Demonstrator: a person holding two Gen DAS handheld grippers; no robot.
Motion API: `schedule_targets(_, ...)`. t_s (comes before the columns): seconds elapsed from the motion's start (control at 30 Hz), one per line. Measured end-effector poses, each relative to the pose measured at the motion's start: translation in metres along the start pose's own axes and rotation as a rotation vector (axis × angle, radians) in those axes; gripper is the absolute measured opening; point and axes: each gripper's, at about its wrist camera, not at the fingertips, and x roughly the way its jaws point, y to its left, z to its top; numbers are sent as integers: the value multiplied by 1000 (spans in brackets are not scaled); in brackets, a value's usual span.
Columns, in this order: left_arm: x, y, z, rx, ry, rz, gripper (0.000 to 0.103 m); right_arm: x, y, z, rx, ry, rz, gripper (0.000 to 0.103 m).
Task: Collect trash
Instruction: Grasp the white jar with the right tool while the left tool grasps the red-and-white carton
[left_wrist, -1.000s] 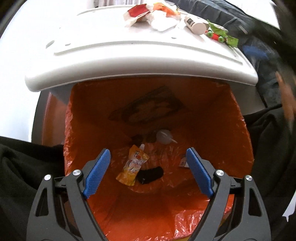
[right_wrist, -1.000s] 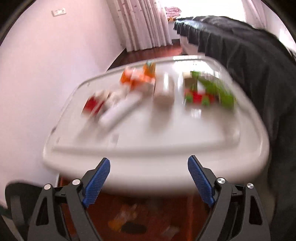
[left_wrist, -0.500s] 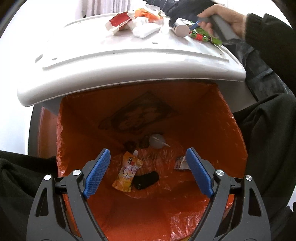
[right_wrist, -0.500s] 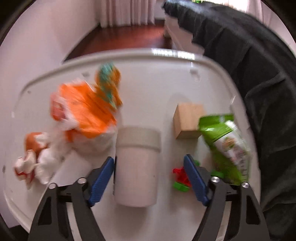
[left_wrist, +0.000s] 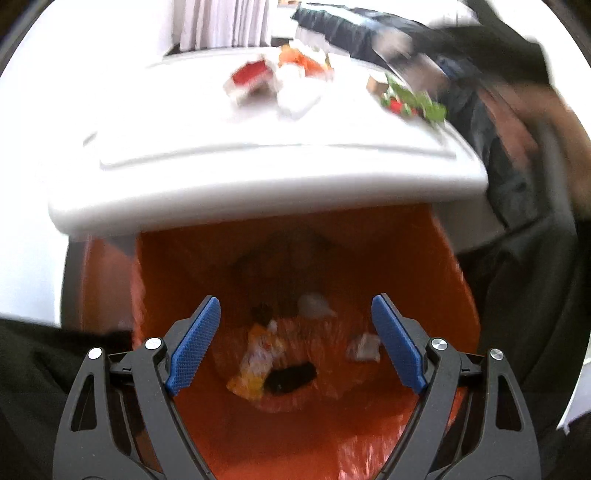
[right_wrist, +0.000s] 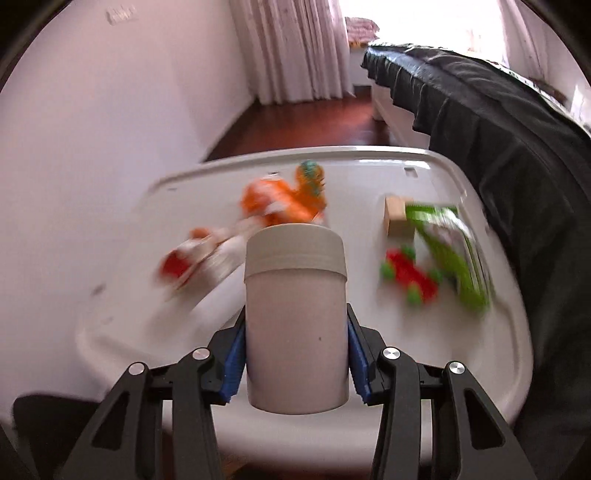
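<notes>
My right gripper (right_wrist: 295, 354) has a white lidded container (right_wrist: 295, 295) between its blue pads; the jaws are closing and the pads press on both its sides, holding it clear above the white table (right_wrist: 369, 177). Behind it lie an orange wrapper (right_wrist: 280, 203), a red-and-white wrapper (right_wrist: 192, 258) and a green packet (right_wrist: 454, 251). In the left wrist view my left gripper (left_wrist: 295, 343) stands open and empty over a bin with an orange liner (left_wrist: 424, 277). At the bin's bottom lie a yellow pouch (left_wrist: 258, 365), a dark scrap (left_wrist: 291, 376) and crumpled white paper (left_wrist: 364, 347).
A wooden block (right_wrist: 395, 218) and a red-and-green toy (right_wrist: 410, 277) sit by the green packet. A bed under a black cover (right_wrist: 498, 129) runs along the table's right side; a white wall (right_wrist: 92, 147) stands to the left. The table edge (left_wrist: 258, 199) overhangs the bin's far side.
My right gripper went in over the table, shut on the white container and drew back with it. The left gripper rose slightly and stayed open over the bin.
</notes>
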Motion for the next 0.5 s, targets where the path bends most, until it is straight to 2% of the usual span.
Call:
schedule_targets(0.07,0,3,29,1,-27,-1,82,-18,-3,-33,22,-37,1,46)
schedule_targets(0.17,7,5,74,21,-56,34,82,-9,-9,-59,60,-34,-23,47)
schedule_targets(0.23,17,5,106,63,-70,59,82,9,-15,-53,88,0,12,47)
schedule_targets(0.37,50,3,163,179,-95,181,82,16,-17,-43,87,-19,8,47)
schedule_targets(0.5,85,13,193,238,-84,219,82,12,-18,-40,97,-36,30,47)
